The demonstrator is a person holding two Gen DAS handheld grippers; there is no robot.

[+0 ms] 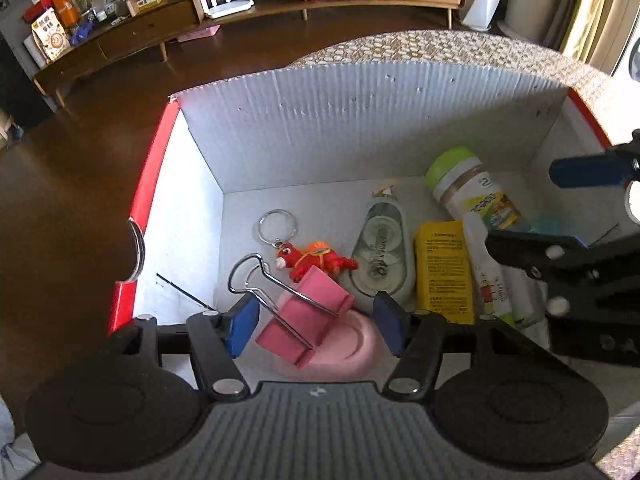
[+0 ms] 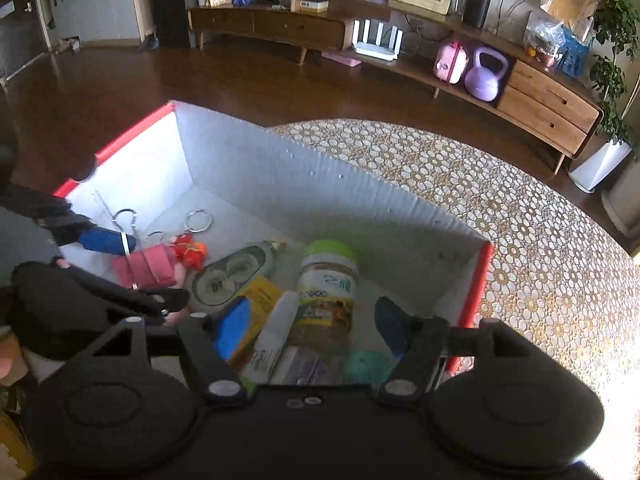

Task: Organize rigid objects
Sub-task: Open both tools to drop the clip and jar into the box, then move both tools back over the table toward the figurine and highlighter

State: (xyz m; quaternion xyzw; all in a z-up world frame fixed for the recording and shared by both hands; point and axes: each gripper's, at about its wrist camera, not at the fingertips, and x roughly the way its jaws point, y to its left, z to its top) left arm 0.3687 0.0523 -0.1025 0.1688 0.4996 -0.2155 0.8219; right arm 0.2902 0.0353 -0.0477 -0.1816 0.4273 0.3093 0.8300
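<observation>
Two blue-padded tools hang over one white corrugated box with red outer sides (image 1: 304, 128), which stands on a worktop covered in a gold-patterned lace cloth (image 1: 440, 46).

Left wrist view: I see my left gripper (image 1: 314, 326) low inside the box, jaws spread, with a large pink binder clip with wire handles (image 1: 302, 320) between the pads; I cannot tell whether either pad touches it. The clip sits tilted on a pale pink rounded object (image 1: 352, 350). Beyond it lie a red and orange figure keychain with a steel ring (image 1: 312, 258), a clear correction-tape dispenser (image 1: 380, 248), a yellow printed carton (image 1: 444, 272) and a green-capped clear jar lying on its side (image 1: 468, 188). My right gripper (image 1: 560, 216) enters from the right edge.

Right wrist view: my right gripper (image 2: 316, 326) has its jaws spread above the jar (image 2: 328, 284), a white tube (image 2: 272, 336) and a teal round object (image 2: 366, 366), gripping nothing. The pink clip (image 2: 146, 266) lies at the box's left end, beside the left gripper's blue pad (image 2: 102, 240).
</observation>
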